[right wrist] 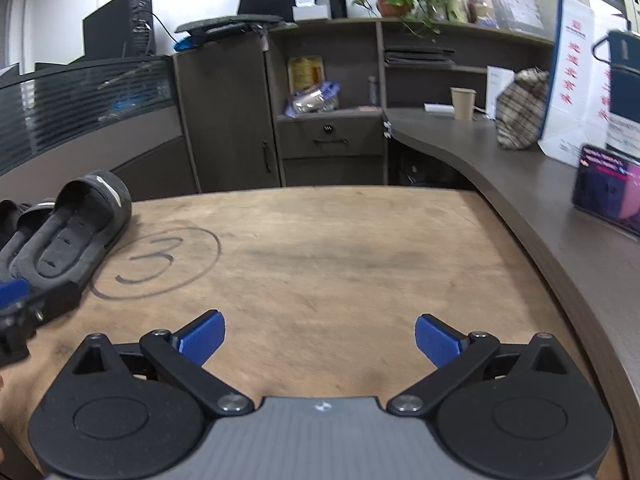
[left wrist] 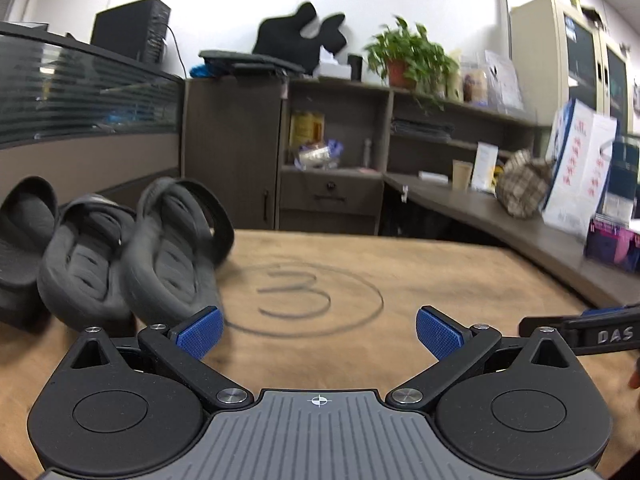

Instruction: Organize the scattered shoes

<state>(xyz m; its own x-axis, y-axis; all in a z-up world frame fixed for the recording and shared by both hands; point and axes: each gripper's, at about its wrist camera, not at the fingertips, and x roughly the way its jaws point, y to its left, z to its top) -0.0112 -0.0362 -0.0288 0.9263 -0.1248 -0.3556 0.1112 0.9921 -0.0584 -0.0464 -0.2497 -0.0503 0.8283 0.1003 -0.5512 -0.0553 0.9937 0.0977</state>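
Note:
Three dark grey slide sandals lie side by side at the left of the wooden table (left wrist: 440, 280): a right one (left wrist: 172, 248), a middle one (left wrist: 84, 264) and a left one (left wrist: 24, 232). My left gripper (left wrist: 318, 334) is open and empty, just right of the nearest sandal. My right gripper (right wrist: 320, 338) is open and empty over bare wood. In the right wrist view the nearest sandal (right wrist: 72, 236) lies at the far left, with the left gripper's body (right wrist: 28, 308) in front of it.
A circled "3" (left wrist: 300, 292) is drawn on the table beside the sandals. A dark curved desk (right wrist: 540, 184) runs along the right with a cup, plaid bag and boxes. A cabinet and shelves (right wrist: 320, 100) stand behind the table.

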